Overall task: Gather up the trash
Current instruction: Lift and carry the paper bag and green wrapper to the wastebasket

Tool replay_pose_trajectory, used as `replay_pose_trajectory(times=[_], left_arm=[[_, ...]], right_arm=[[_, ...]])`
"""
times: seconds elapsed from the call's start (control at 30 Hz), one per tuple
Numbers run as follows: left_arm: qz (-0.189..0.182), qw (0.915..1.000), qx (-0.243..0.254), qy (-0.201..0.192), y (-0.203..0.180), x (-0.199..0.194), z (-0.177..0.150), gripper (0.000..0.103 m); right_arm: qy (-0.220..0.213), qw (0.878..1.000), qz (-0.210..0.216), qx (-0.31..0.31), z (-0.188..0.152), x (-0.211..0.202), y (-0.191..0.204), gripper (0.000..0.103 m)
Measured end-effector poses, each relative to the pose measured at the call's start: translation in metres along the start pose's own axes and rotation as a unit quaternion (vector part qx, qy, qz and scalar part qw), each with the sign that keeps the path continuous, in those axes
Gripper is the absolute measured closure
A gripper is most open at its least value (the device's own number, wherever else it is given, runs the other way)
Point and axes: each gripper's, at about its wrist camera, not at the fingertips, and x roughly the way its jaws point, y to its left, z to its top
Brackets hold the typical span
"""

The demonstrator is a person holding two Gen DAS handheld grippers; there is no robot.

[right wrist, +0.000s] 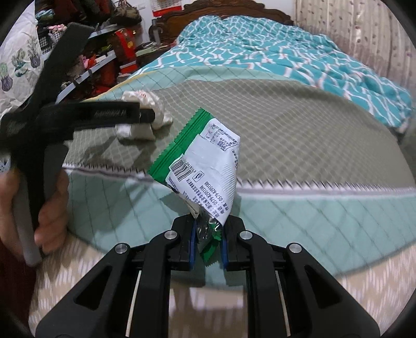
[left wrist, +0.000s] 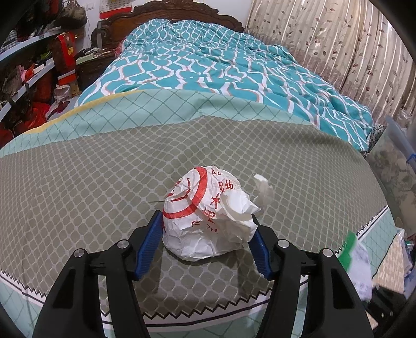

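A crumpled white paper ball (left wrist: 205, 218) with red print rests on the grey-green bed cover (left wrist: 91, 182). My left gripper (left wrist: 205, 221) has its blue pads (left wrist: 150, 241) pressed against both sides of the ball. A small white scrap (left wrist: 264, 191) sticks up just behind it. In the right wrist view my right gripper (right wrist: 208, 228) is shut on the lower corner of a green and white snack wrapper (right wrist: 205, 161), which stands up in the air over the bed's near edge. The left gripper (right wrist: 145, 117) and its paper ball (right wrist: 156, 109) show at the left there. The wrapper (left wrist: 356, 260) appears blurred at the lower right of the left wrist view.
A teal patterned quilt (left wrist: 208, 65) covers the far half of the bed, under a dark wooden headboard (left wrist: 166, 13). Cluttered shelves (left wrist: 31, 78) line the left side and curtains (left wrist: 338, 52) the right. A person's hand (right wrist: 49, 213) grips the left gripper's handle.
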Motion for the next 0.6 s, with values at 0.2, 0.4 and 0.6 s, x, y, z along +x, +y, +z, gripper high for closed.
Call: replay_pose_trajectory(times=[0.2, 0.4, 0.6], left_arm=[[-0.003, 0.9997, 0.017, -0.016, -0.009, -0.007, -0.002, 0.048], [0.003, 0.9966, 0.059, -0.057, -0.028, -0.021, -0.010, 0.048], [-0.008, 0.9887, 0.132, -0.071, -0.070, -0.033, -0.026, 0.048]], right_arm=[[-0.009, 0.999, -0.033, 0.038, -0.049, -0.040, -0.020, 0.087], [-0.017, 0.993, -0.079, 0.089, -0.094, -0.084, -0.062, 0.087], [-0.048, 0.982, -0.114, 0.140, -0.123, -0.128, -0.110, 0.087]])
